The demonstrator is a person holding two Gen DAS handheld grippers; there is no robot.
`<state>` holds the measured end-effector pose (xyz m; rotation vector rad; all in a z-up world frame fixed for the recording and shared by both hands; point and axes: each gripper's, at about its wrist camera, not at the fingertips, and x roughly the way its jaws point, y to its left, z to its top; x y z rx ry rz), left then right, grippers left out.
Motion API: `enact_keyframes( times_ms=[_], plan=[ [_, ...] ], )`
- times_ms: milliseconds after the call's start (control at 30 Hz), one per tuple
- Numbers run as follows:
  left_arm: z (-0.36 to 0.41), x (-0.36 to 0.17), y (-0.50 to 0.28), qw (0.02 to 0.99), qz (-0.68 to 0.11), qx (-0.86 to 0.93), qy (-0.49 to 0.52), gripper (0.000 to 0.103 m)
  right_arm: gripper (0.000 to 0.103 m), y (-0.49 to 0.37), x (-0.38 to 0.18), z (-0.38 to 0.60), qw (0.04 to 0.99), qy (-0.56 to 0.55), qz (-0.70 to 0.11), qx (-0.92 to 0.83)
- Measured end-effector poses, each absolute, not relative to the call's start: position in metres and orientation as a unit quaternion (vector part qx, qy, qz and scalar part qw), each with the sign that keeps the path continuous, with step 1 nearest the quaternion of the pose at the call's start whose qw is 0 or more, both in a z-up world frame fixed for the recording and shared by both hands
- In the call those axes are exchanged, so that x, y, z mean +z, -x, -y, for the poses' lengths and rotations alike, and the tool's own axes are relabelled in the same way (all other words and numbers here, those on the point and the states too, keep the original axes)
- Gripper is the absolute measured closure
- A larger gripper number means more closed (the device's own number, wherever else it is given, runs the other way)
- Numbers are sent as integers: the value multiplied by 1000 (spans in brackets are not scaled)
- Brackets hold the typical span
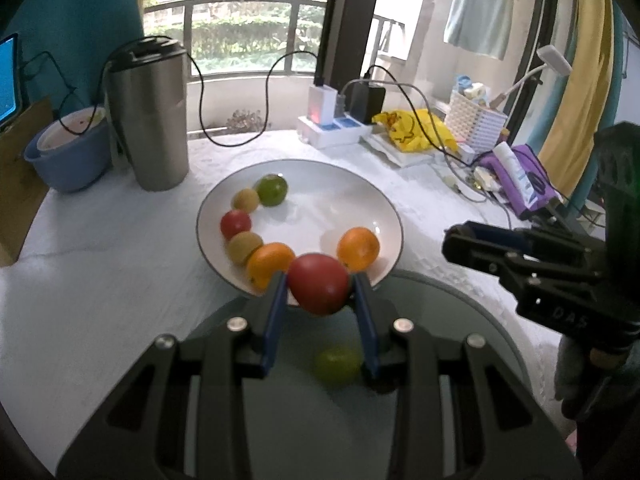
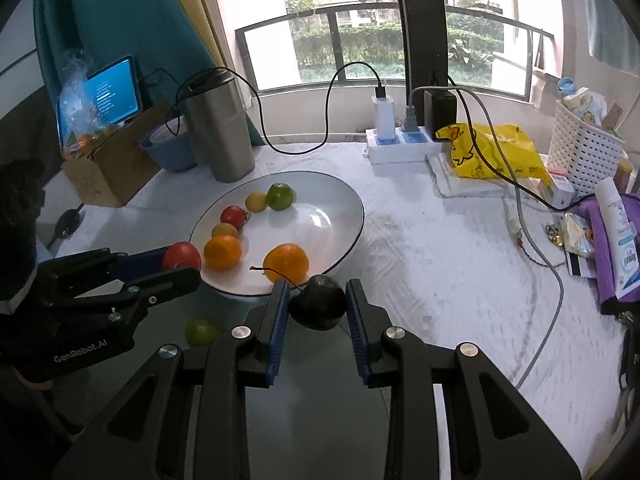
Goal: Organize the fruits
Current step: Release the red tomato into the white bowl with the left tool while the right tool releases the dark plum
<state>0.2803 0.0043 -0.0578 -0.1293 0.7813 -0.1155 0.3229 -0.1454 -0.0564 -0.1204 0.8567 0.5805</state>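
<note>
A: Two fruits are being carried at once, one by each gripper. The left gripper (image 1: 320, 280) is squeezing a red apple (image 1: 319, 284), its blue jaws pressing on both sides of it.

B: And the right gripper (image 2: 317, 292)?

A: Its jaws are closing on a dark, almost black fruit (image 2: 318, 302) with a thin curved stem sticking up and to the left. The pads are touching it on either side.

B: Where is the white plate (image 1: 344, 184) sitting?

A: Just past both sets of jaws, on the pale surface (image 1: 100, 248). The red apple is hanging over the plate's near rim. Six fruits are lying in the plate in a curve: a green one (image 1: 272, 189) farthest off, then a yellowish one (image 1: 245, 200), a small red one (image 1: 235, 224), a brownish one (image 1: 244, 247) and an orange (image 1: 269, 264) close to the left jaw, with a second orange (image 1: 358, 249) just beyond the right jaw.

B: Anything beneath the jaws?

A: A round, dark glass tray (image 1: 460, 320) is lying under both grippers, and one green fruit (image 1: 336, 364) is resting on it, seen between the left gripper's fingers.

B: And farther off?

A: A steel mug (image 1: 150, 116) is standing beyond the plate to the left, a power strip (image 2: 400, 142) to the right.
</note>
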Motion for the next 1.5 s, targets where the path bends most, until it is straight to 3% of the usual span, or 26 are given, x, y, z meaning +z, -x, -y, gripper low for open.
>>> enact_keyframes(
  times_ms=[667,1500],
  plan=[
    [0,-79,-311,905,-413,-71,74,68,72,-356,-68,142,862,55,-419,279],
    [-47,-74,-319,918,-384,-32,98,63,72,-389,-81,105,856,72,-425,285]
  ],
)
